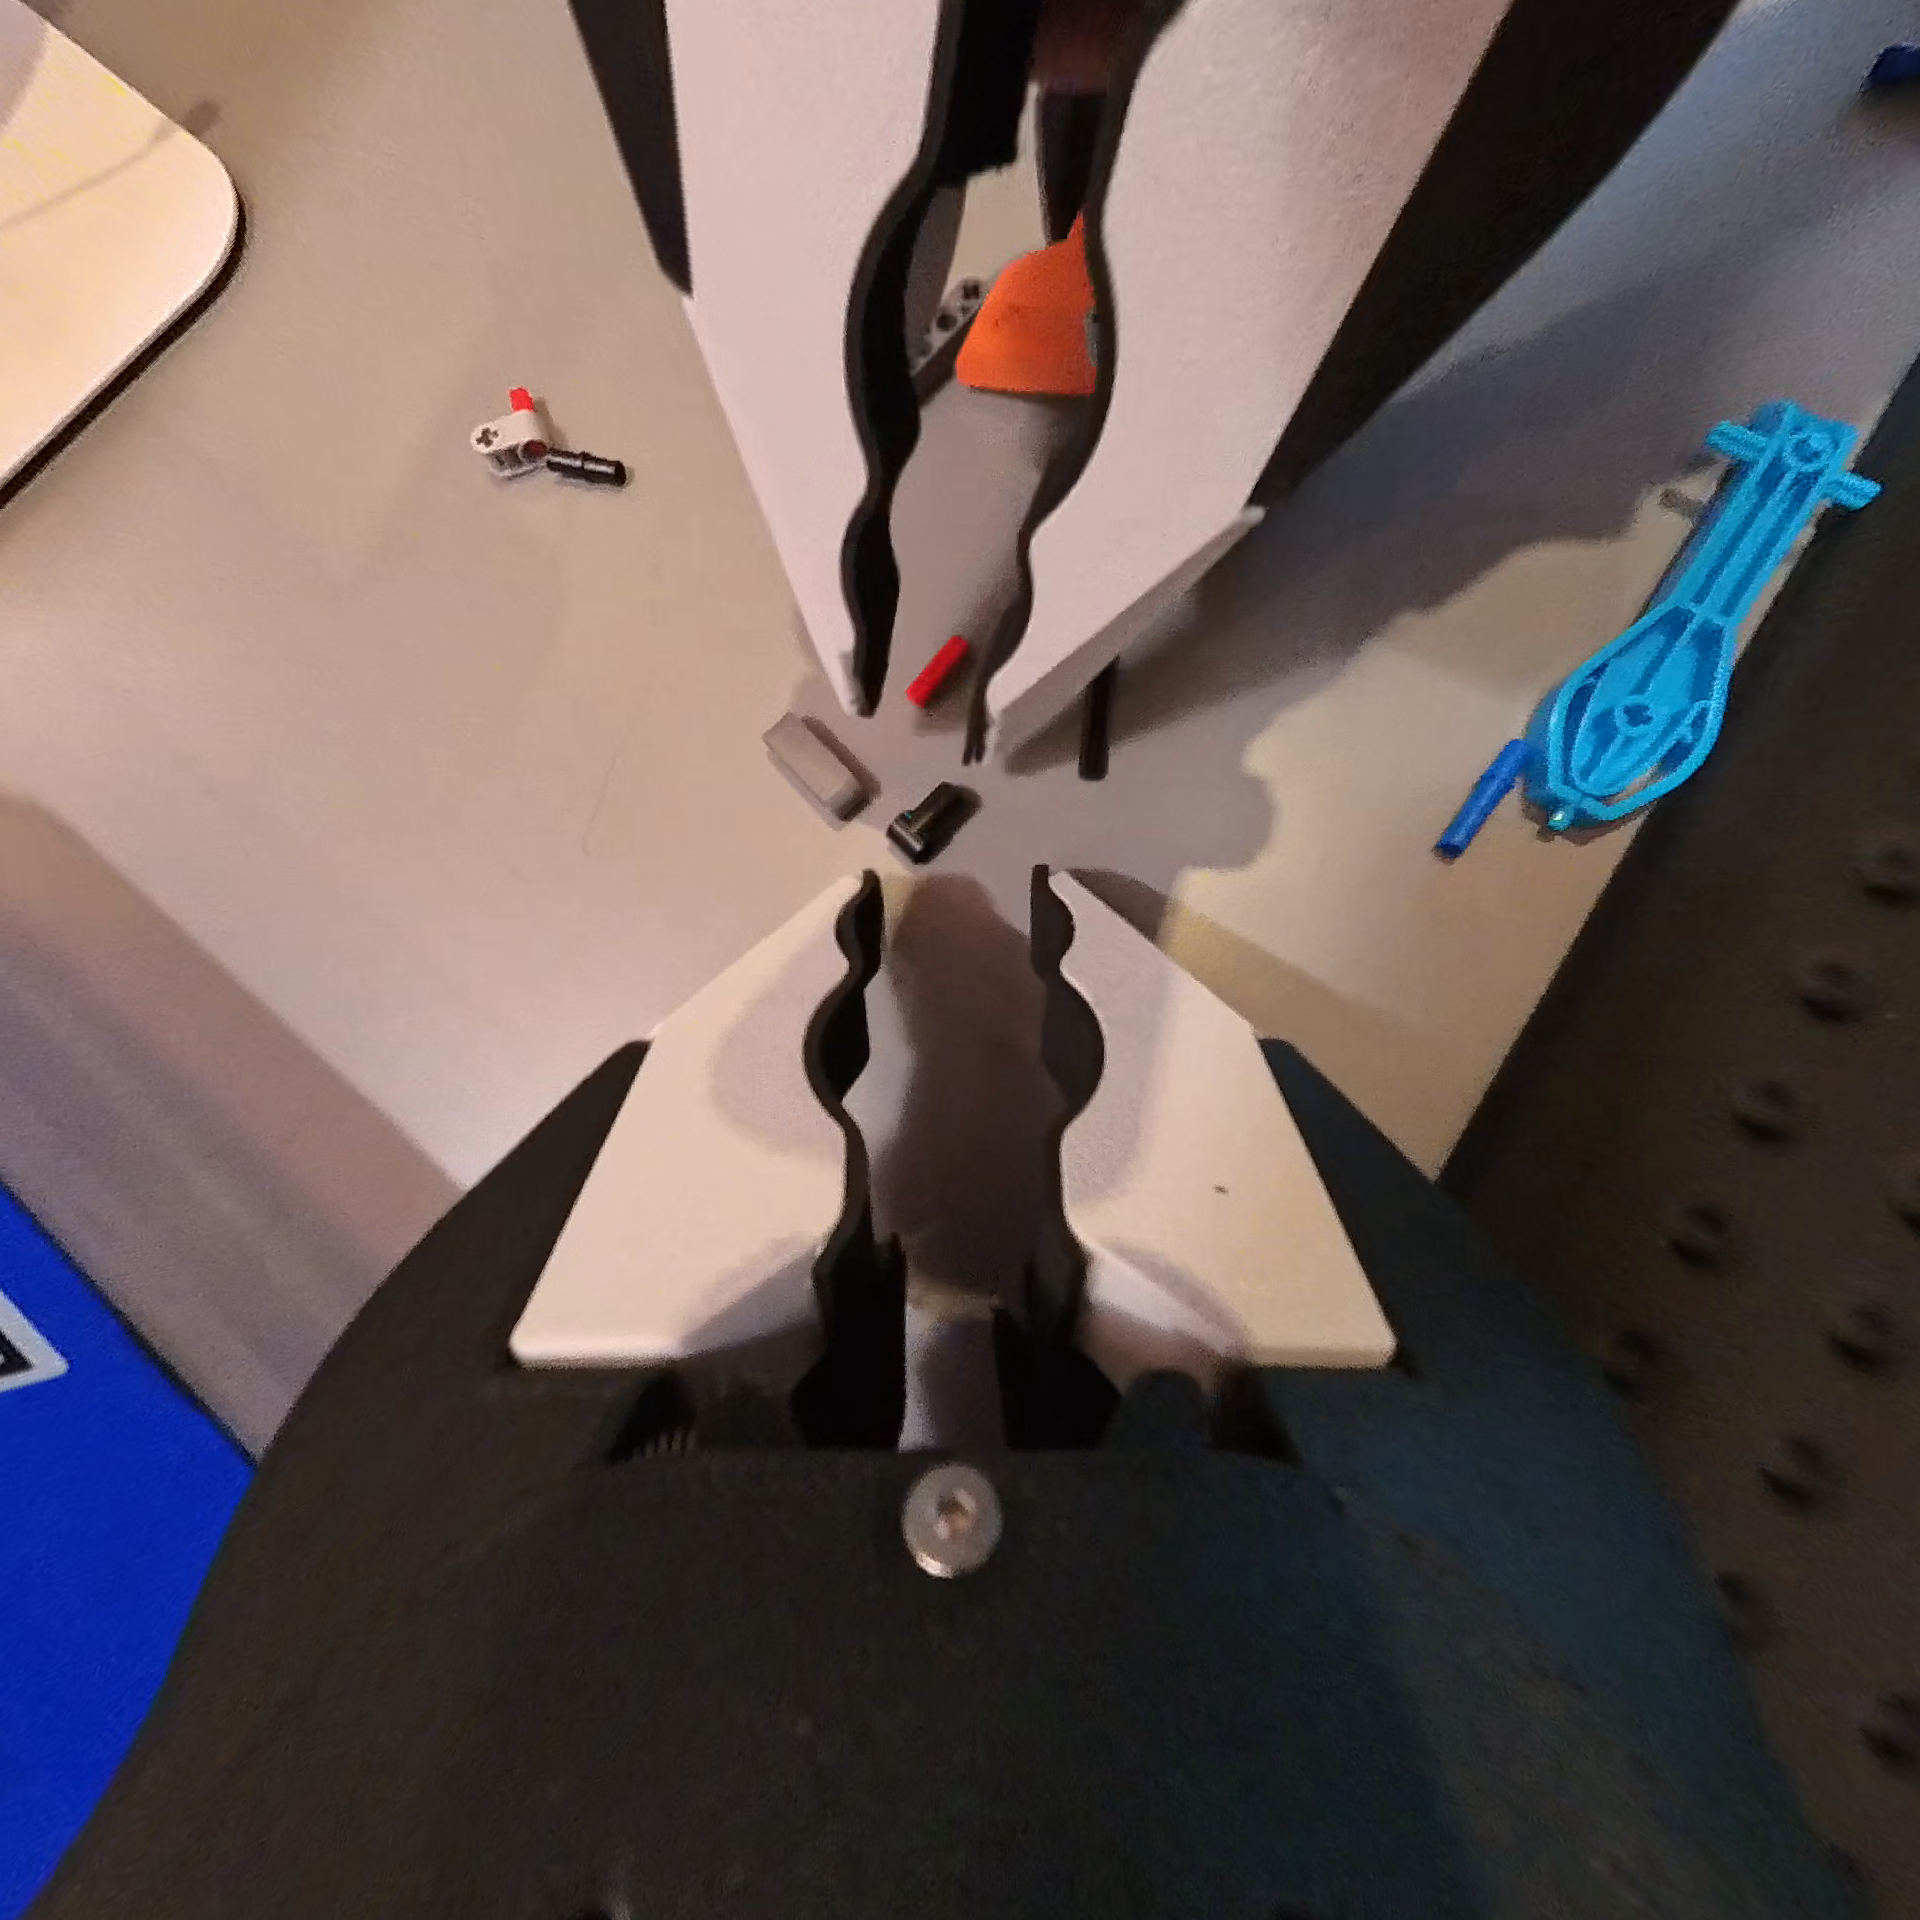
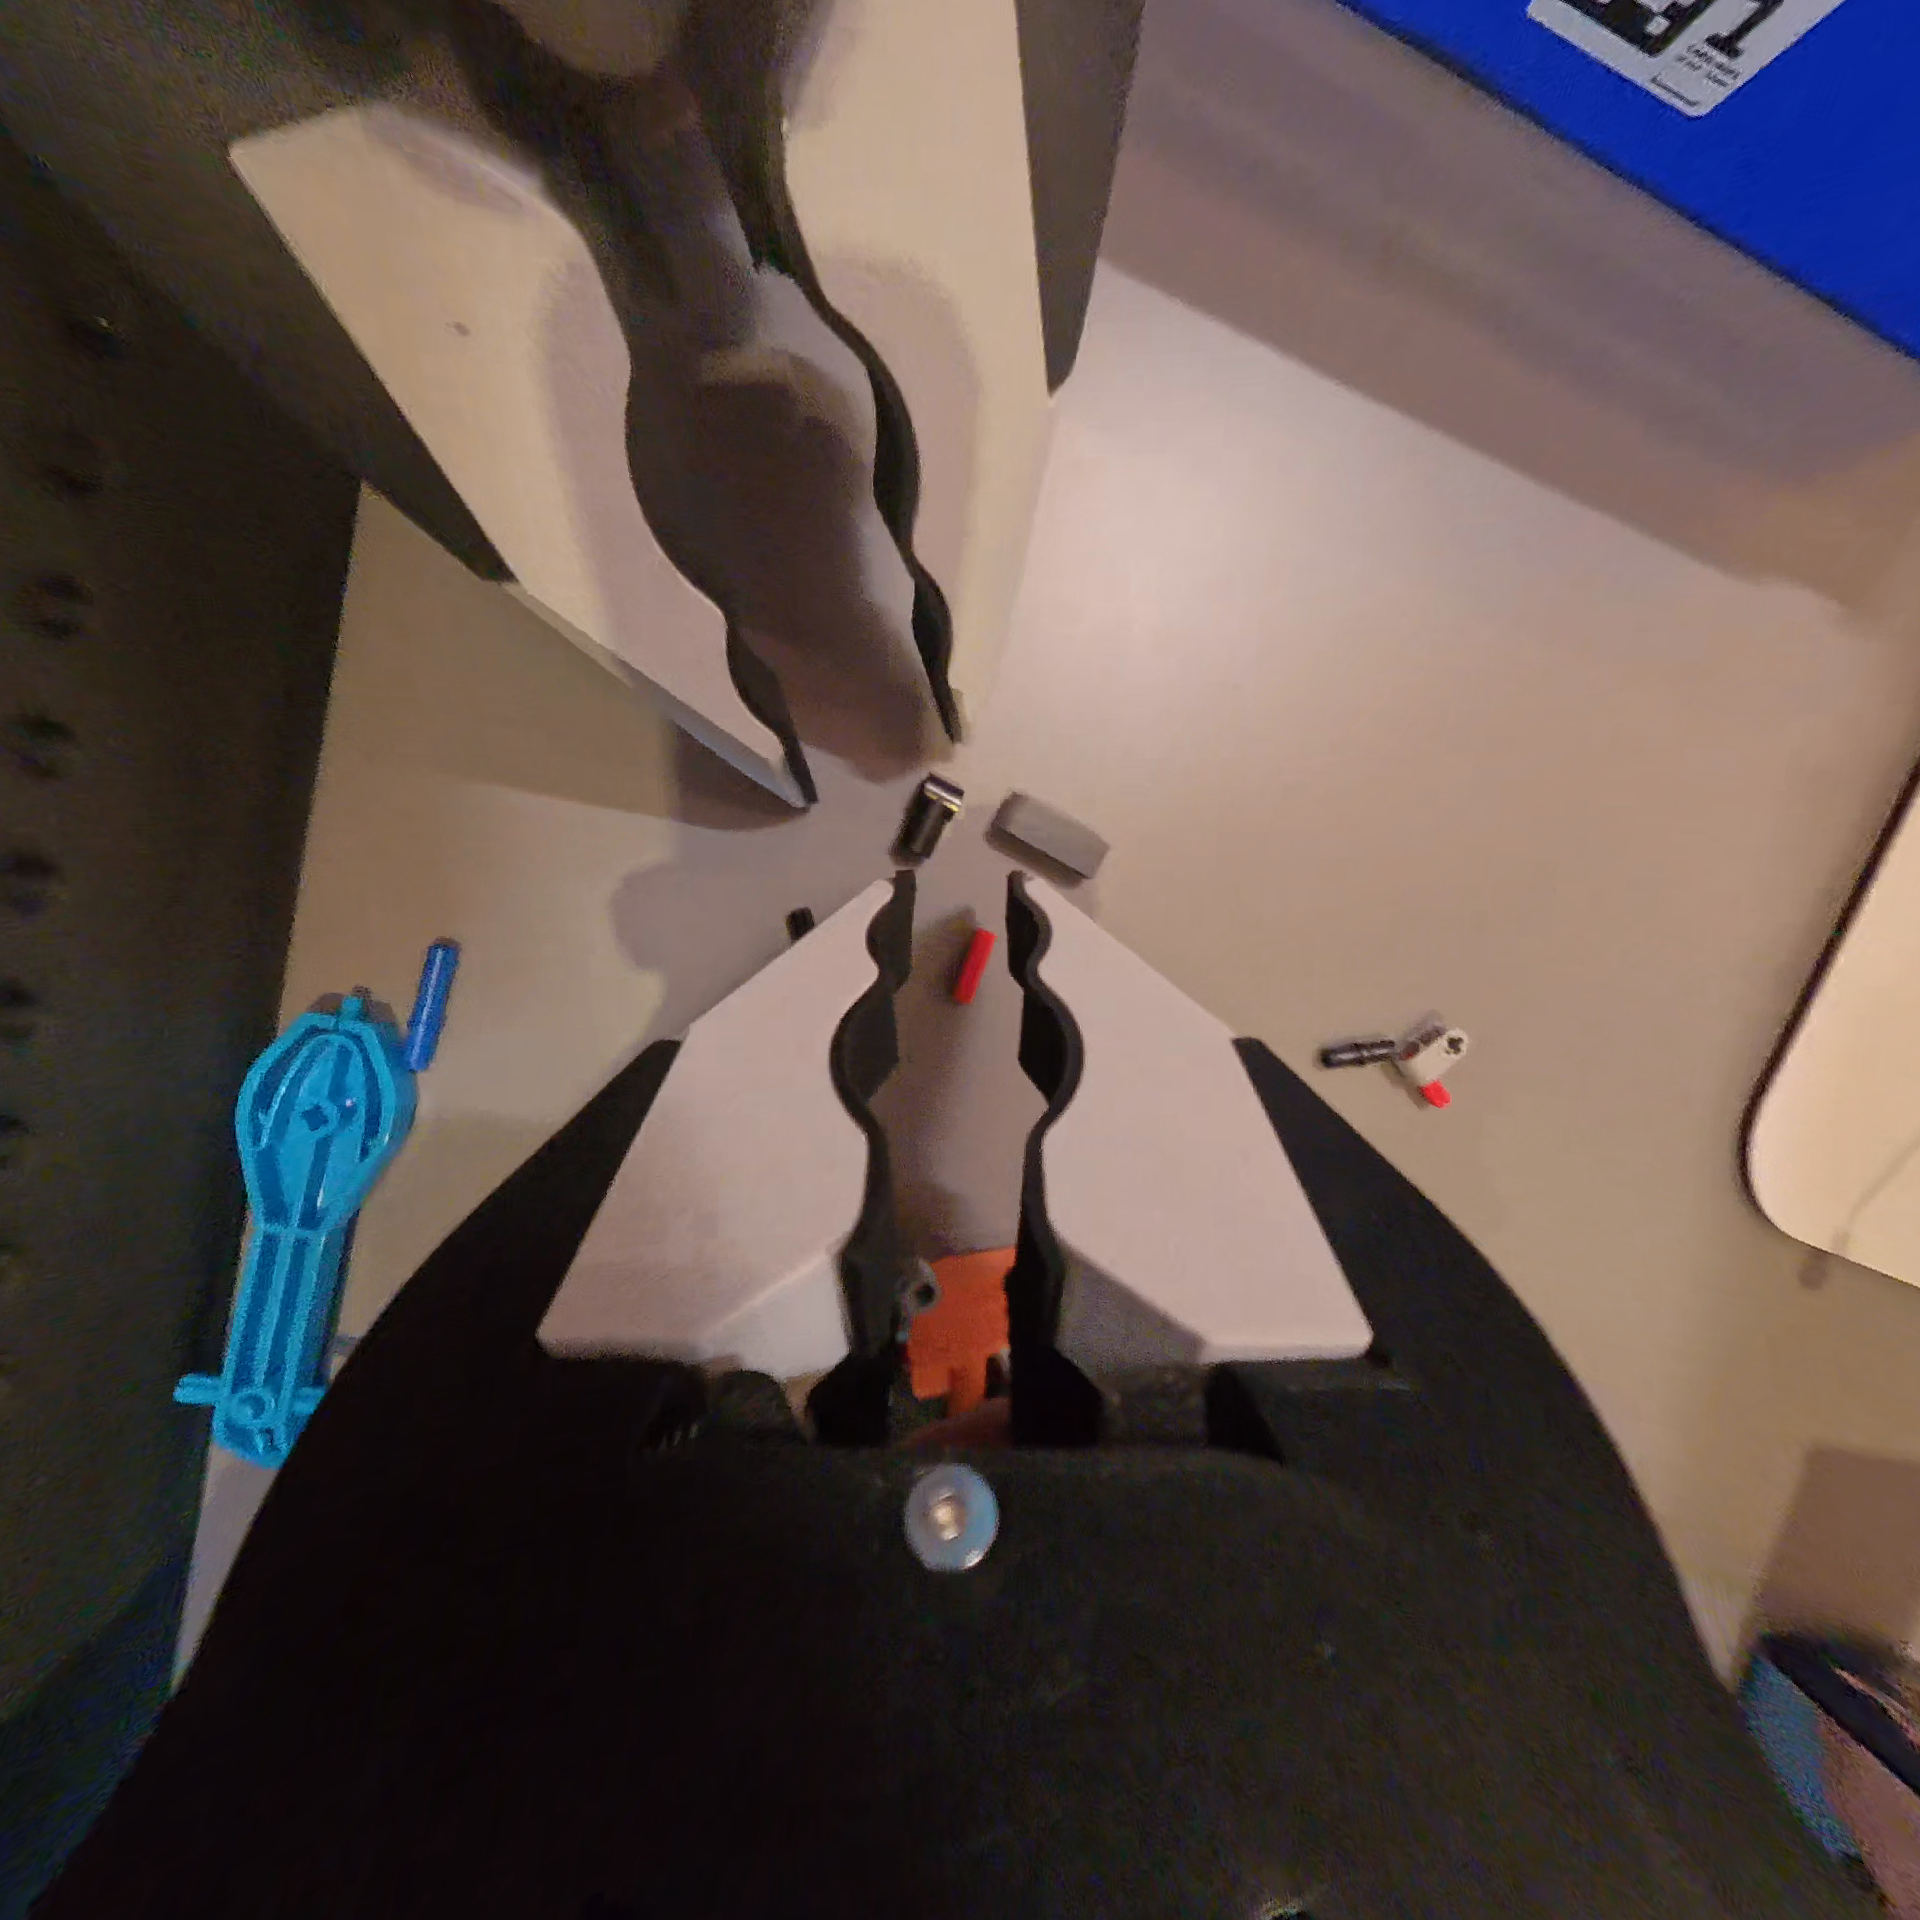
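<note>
1. The two grippers faced each other tip to tip over a pale tabletop (image 1: 364, 644), with a little black cylinder piece (image 1: 932, 821) lying right between them. I'm using that piece as the landmark.
2. Left gripper (image 1: 956, 883) had its jaws partly open with nothing in them, tips just short of the black piece.
3. Right gripper (image 2: 958, 883) was the same deal: jaws partly apart, gripping nothing, tips just short of the piece from the opposite side.
4. A small red peg (image 2: 972, 964) lay on the table in the gap between the right gripper's fingers, just beside the black piece.
5. A grey block (image 1: 817, 779) sat right next to the black piece, not quite touching.
6. An orange part (image 2: 961, 1330) showed far back between the right fingers; couldn't tell if it was resting there or held.
7. Well away from the black piece: a bright blue plastic tool (image 1: 1683, 644) at the mat's edge, and a small white connector (image 1: 514, 436) with red and black pins.
</note>
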The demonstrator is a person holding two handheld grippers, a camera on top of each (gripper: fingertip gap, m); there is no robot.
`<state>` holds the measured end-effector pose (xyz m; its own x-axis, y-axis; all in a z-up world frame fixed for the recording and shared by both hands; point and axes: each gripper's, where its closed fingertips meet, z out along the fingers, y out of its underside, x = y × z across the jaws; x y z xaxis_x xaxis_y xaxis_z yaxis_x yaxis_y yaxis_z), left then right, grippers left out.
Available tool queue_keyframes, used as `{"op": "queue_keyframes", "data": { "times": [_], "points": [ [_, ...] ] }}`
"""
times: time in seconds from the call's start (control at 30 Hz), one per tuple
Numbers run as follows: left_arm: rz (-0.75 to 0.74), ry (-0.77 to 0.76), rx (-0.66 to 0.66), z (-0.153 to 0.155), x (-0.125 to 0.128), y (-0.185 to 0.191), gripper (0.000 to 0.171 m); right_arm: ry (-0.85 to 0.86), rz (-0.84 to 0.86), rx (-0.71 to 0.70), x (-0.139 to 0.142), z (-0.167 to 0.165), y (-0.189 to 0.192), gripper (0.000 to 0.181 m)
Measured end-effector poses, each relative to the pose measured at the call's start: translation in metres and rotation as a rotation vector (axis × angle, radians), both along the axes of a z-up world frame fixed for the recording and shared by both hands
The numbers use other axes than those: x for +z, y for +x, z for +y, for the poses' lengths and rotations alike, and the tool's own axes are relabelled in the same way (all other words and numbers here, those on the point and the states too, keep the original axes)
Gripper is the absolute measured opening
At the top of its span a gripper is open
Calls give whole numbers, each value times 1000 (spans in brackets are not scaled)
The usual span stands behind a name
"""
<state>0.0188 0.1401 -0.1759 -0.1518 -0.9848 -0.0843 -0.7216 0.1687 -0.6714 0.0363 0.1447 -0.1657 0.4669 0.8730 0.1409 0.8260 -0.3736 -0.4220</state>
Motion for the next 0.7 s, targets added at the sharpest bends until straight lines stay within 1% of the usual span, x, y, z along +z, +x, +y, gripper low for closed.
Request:
{"op": "queue_keyframes", "data": {
  "times": [0.13, 0.23, 0.33, 0.47, 0.57, 0.63, 0.7],
  "points": [
    [-15, -35, 9, 0, 0, -2, 26, -38, 16, -15, -9, -1, -8, 14],
    [-21, -38, 22, 1, -1, -4, 27, -51, 32, -20, -13, -1, -14, 6],
    [-42, -33, 30, 4, 1, -5, 26, -37, 28, -10, -13, -2, -14, 4],
    [-107, 35, -22, 3, 11, -5, 27, 26, 45, 31, -1, -4, -15, 4],
    [-172, 61, -72, -4, 22, -2, 23, 69, 38, 104, 9, -12, -21, 4],
    [-191, 60, -105, -9, 25, -2, 18, 97, 12, 140, 13, -14, -22, 4],
    [-199, 38, -133, -15, 26, -2, 9, 108, 17, 159, 18, -17, -25, 4]
  ]
}}
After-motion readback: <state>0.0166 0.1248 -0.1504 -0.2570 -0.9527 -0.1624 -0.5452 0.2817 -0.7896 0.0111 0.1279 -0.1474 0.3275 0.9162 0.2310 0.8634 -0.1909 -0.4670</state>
